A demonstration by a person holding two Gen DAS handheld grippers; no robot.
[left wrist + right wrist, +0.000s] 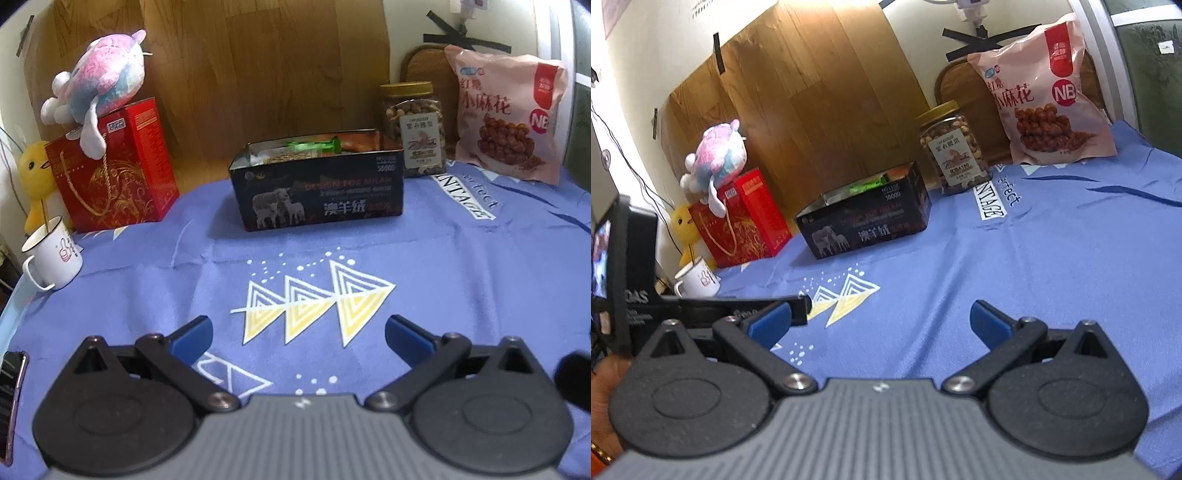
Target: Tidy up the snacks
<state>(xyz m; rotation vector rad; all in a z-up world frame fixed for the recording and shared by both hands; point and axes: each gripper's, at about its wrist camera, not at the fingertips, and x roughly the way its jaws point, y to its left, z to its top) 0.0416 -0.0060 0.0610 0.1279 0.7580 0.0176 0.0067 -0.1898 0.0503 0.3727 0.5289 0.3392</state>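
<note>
Both tools hang low over the blue printed cloth (pixel 461 280) that covers the worktop, and neither carries anything: the left hand-held gripper (pixel 299 332) has its blue pads spread wide, and the right hand-held gripper (pixel 881 319) is spread just as wide, with only cloth between its fingers. The snacks sit well ahead at the back of the worktop. A black open-topped cardboard box (pixel 317 188) with sheep printed on its front already holds green and orange wrapped packets; to its right, close by its corner, stands a clear plastic jar of nuts with a gold lid (pixel 415 129), and farther right a pink snack bag (pixel 508 118) leans against the back. From the left tool the box lies straight ahead, its long side running across the view. From the right tool the box lies ahead and to the left, while the jar (pixel 951 147) and the bag (pixel 1041 96) lie more nearly ahead, so the right hand looks better placed for them. If the jar is next, a reach forward at its upright side seems likely.
</note>
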